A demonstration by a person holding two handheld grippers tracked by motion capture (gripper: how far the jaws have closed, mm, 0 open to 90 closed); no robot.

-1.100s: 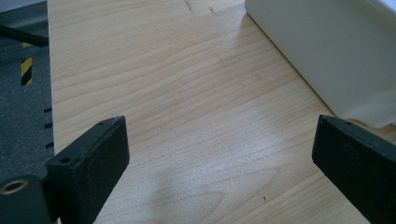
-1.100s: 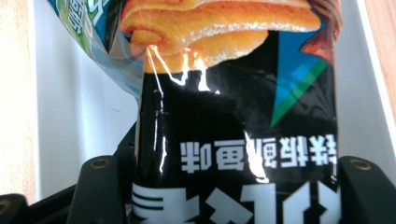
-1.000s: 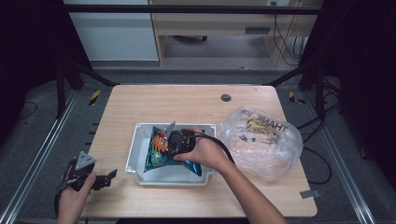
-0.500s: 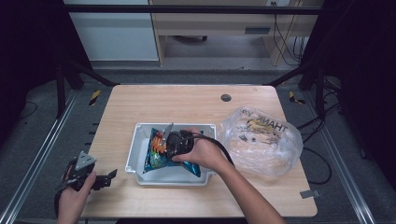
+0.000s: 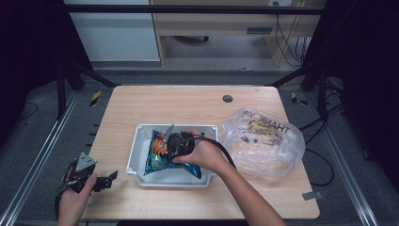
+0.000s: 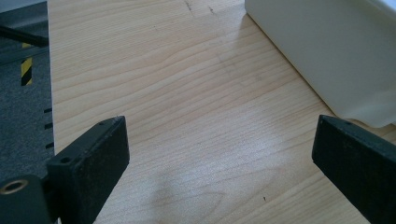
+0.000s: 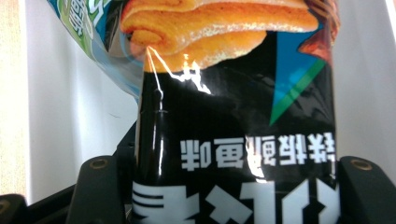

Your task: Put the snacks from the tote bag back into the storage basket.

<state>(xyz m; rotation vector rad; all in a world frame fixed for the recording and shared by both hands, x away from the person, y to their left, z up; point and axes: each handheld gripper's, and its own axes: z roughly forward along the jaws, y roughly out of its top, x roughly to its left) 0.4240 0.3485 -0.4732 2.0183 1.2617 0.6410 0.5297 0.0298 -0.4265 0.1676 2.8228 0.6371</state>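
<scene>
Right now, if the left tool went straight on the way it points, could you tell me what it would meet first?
Probably bare light wooden tabletop: the open left tool points along it, and the white plastic bin's wall stays off to one side. Depth is unclear, so it might graze that wall.

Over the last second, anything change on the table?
Nothing visibly moved. The right gripper is still in the white bin, fingers either side of the snack bag; whether they are pressing on it cannot be told. The left gripper still sits open at the table's near left edge, with nothing between its fingers. The clear plastic bag lies where it was, right of the bin.
</scene>
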